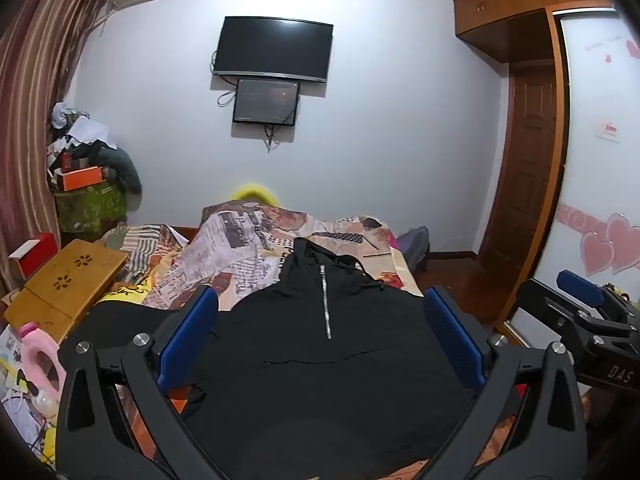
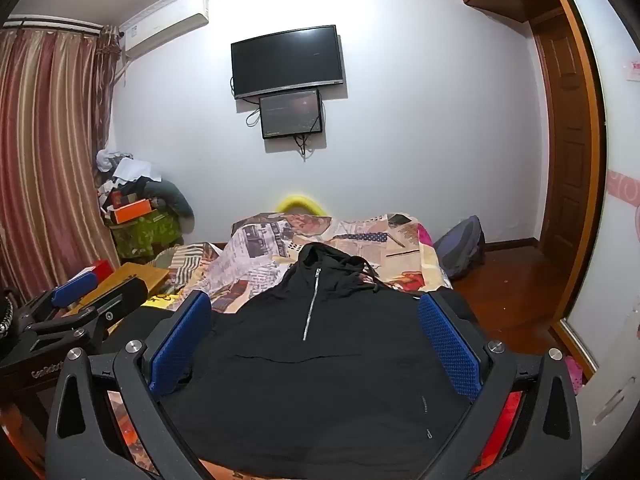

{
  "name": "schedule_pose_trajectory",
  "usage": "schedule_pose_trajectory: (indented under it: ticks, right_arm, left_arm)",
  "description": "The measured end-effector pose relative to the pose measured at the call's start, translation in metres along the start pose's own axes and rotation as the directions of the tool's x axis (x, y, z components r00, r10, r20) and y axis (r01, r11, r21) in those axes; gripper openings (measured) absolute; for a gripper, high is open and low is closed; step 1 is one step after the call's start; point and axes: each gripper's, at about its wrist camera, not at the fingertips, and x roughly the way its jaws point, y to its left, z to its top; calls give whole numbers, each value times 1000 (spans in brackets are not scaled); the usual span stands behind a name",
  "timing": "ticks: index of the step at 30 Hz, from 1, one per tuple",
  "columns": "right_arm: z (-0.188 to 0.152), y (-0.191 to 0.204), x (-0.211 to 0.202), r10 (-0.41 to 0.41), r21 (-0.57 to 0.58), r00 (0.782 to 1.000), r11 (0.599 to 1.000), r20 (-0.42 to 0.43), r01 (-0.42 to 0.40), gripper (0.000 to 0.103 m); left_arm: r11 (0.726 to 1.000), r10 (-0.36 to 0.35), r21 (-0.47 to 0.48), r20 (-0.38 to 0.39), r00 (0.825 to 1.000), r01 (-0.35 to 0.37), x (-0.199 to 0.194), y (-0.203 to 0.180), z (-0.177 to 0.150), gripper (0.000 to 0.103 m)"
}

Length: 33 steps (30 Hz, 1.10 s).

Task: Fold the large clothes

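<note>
A black hooded garment with a short silver zip lies spread flat on the bed, hood toward the far wall. My left gripper hovers over its near part, jaws wide open, blue pads empty. In the right wrist view the same garment fills the lower middle, and my right gripper also stands open above it with nothing between its fingers. Each gripper shows in the other's view: the right one at the right edge, the left one at the left edge.
A patterned bedspread covers the bed. A wooden lap table and red box sit at the left, with clutter piled in the corner. A backpack rests on the floor by the wardrobe.
</note>
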Motion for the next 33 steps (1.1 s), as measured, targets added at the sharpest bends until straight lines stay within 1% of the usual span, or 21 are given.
schedule_pose_trajectory:
  ticks: [4,5,10,11,13,33]
  right_arm:
    - [0,0,0,1,3,1000,1000,7,-1,103]
    - [0,0,-1,1,3,1000,1000,7,-1,103]
    - [0,3,-5,-3,-1,1000,1000,4,3,103]
    - [0,-1,3,4,9,1000,1000,-5,-4,103]
    - [0,-1,2,3,9,1000,1000,-6,-3,103]
    - [1,-2,0,3,10,1000,1000,-12,-3,103]
  left_arm:
    - [1000,13,14,6,1000,-13,1,-4,0,103]
    - [1000,7,-6,25,1000,-7,-7,1,-3,103]
    - [1000,2,-5,19,1000,-2,-16,1,-6,103]
    - [1000,0,-5,17,1000,0,-17,2,-7,103]
    - [1000,7,-11,8,1000,-6,-3,8,-7,103]
    - [1000,6,-9,-2,1000,-6,-1,6,-4,103]
